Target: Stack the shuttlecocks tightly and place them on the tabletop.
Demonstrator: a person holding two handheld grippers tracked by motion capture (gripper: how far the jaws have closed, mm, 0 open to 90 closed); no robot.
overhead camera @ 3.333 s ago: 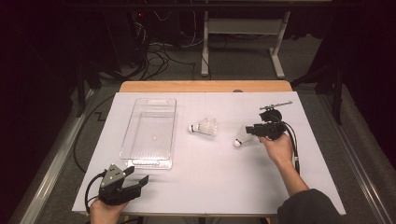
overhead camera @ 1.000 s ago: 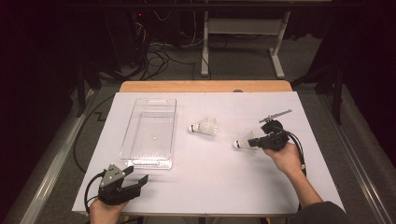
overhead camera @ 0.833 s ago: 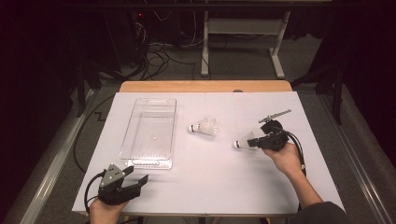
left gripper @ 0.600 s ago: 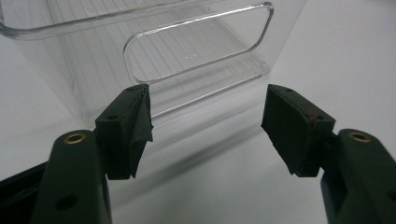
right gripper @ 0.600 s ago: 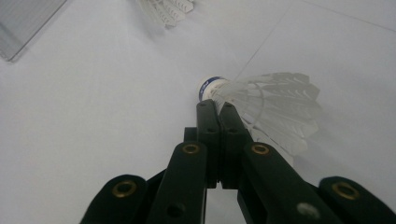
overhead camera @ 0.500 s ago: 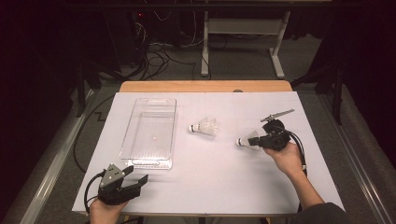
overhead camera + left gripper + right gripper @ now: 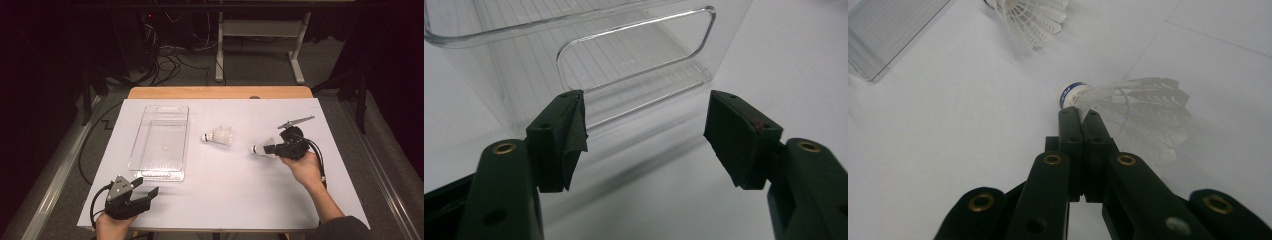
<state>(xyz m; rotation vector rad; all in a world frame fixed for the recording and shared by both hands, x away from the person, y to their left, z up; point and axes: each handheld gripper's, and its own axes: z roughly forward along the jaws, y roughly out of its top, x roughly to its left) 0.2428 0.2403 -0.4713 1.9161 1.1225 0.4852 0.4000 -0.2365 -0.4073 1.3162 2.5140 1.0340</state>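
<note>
Right gripper (image 7: 272,148) sits over the right part of the white table (image 7: 225,200), held in the person's right hand (image 7: 305,167). In the right gripper view its jaws are pressed together, and a feather of the held shuttlecock (image 7: 1128,107) is pinched between the tips. This shuttlecock has a white cork with a blue band; the cork points away from the camera and the feather skirt spreads to the right of the jaws. In the high view the same shuttlecock (image 7: 262,148) projects from the gripper's front toward the table's middle, cork leading. Whether it rests on the surface or is lifted just clear, I cannot tell.

A second shuttlecock (image 7: 219,136) lies on its side near the table's centre, cork pointing left, well apart from the held one. It appears at the top of the right gripper view (image 7: 1030,15), beyond the jaw tips.

A clear plastic bin (image 7: 161,142) stands on the left half of the table, long side running away from the person. Nothing visible inside it apart from a small spot on the floor.

Left gripper (image 7: 147,194) rests at the near left corner, in the person's left hand (image 7: 114,226). Its jaws stand wide apart with nothing between them. In the left gripper view the bin's near end wall (image 7: 634,55), with its handle cutout, is just ahead of the pads (image 7: 574,130), not touching.
</note>
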